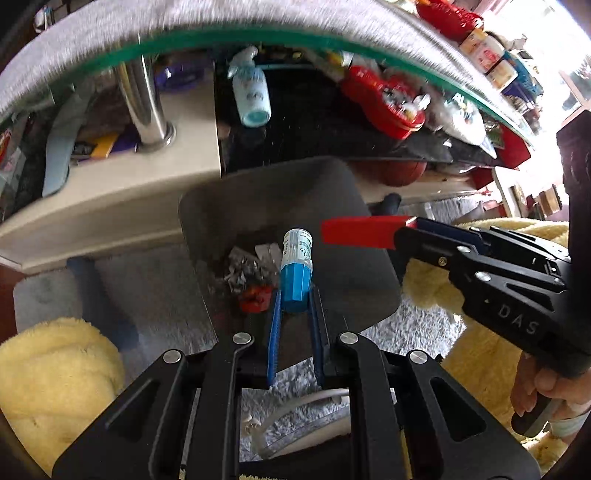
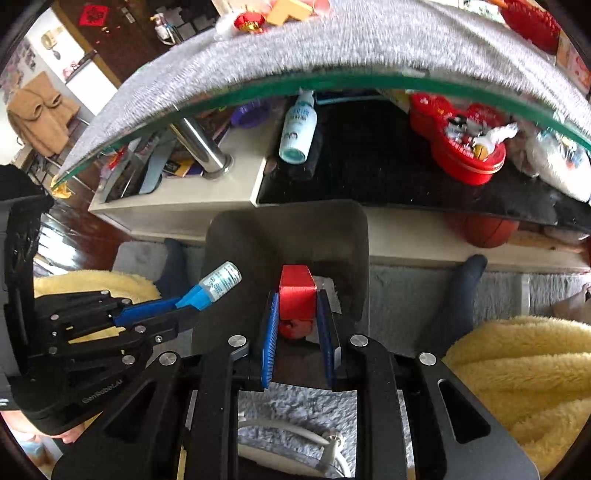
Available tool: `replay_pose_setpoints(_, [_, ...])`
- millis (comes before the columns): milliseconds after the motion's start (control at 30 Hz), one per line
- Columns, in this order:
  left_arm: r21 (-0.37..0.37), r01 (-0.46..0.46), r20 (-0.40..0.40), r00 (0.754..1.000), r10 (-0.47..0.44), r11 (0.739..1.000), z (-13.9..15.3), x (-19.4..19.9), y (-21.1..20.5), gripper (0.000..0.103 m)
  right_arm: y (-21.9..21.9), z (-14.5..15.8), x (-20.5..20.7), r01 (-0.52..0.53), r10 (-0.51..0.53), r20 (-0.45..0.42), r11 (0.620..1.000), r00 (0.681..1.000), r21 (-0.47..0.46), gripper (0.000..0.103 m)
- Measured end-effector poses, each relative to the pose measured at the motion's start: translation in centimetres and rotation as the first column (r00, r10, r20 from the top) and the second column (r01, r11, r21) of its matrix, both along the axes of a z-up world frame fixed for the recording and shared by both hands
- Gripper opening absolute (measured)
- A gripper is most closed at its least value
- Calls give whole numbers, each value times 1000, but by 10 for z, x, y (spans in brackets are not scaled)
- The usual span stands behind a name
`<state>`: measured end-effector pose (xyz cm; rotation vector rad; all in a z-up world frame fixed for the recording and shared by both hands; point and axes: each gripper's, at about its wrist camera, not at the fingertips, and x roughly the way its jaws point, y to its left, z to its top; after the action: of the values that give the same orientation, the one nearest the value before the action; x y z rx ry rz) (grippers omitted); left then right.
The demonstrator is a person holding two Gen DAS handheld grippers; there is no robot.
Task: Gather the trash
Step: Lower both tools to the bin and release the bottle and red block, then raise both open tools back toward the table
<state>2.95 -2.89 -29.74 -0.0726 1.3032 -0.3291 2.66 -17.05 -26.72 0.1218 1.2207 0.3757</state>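
Note:
My left gripper [image 1: 295, 295] is shut on a small blue bottle with a clear labelled cap [image 1: 295, 269] and holds it over the open dark grey trash bin [image 1: 351, 192]. The bottle also shows in the right wrist view [image 2: 214, 286]. My right gripper [image 2: 297, 314] is shut on a red box [image 2: 297, 295] above the same bin [image 2: 236, 236]; the box [image 1: 362, 230] shows from the side in the left wrist view. Crumpled grey paper [image 1: 247, 271] and a red scrap [image 1: 255, 297] lie in the bin.
A glass coffee table edge with a grey cover [image 1: 258, 22] hangs above the bin. On its lower shelf lie a blue spray bottle [image 1: 251, 96] and a red tin [image 1: 384, 103]. A yellow fluffy blanket [image 2: 517, 369] lies at both sides on the grey rug [image 1: 417, 325].

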Motion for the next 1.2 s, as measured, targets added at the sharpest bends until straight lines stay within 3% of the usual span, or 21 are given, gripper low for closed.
replay_pose_setpoints(267, [6,-14,-43,999,14,1000,-11,4,2,14,5,-5,10,0,0,-32,1000,999,1,24])
replay_pose_setpoints(333, [10,-21,-47,999,22,1000,-11,5,4,19,3,-5,11,7,-7,-37,1000,999,0,24])
replay_pose_setpoints(367, [10,-25,-48,999,25,1000,-11,6,4,28,2,-5,12,14,-14,-37,1000,999,-3,25])
replay_pose_setpoints(400, [14,-33,-45,998,33,999,-11,7,5,38,1,-5,13,24,-25,-36,1000,999,-8,36])
replay_pose_setpoints(433, [17,-36,-41,998,37,999,-10,7,6,41,-1,-5,14,32,-32,-33,999,999,-12,55])
replay_pose_setpoints(500, [20,-44,-38,998,45,999,-10,7,9,49,-5,-2,14,55,-55,-14,998,998,-24,68])
replay_pose_setpoints(633, [32,-70,-25,997,71,997,-5,8,17,69,-15,-1,16,94,-95,-16,995,995,-29,84])
replay_pose_setpoints(700, [38,-77,-9,997,77,996,0,8,19,80,-21,1,17,108,-109,-14,994,994,-30,86])
replay_pose_setpoints(833, [42,-95,62,994,92,995,25,9,27,92,-30,13,22,124,-124,2,992,992,-12,89])
replay_pose_setpoints(1200, [37,-121,192,975,112,992,86,30,40,95,-51,76,56,164,-171,131,984,976,63,92])
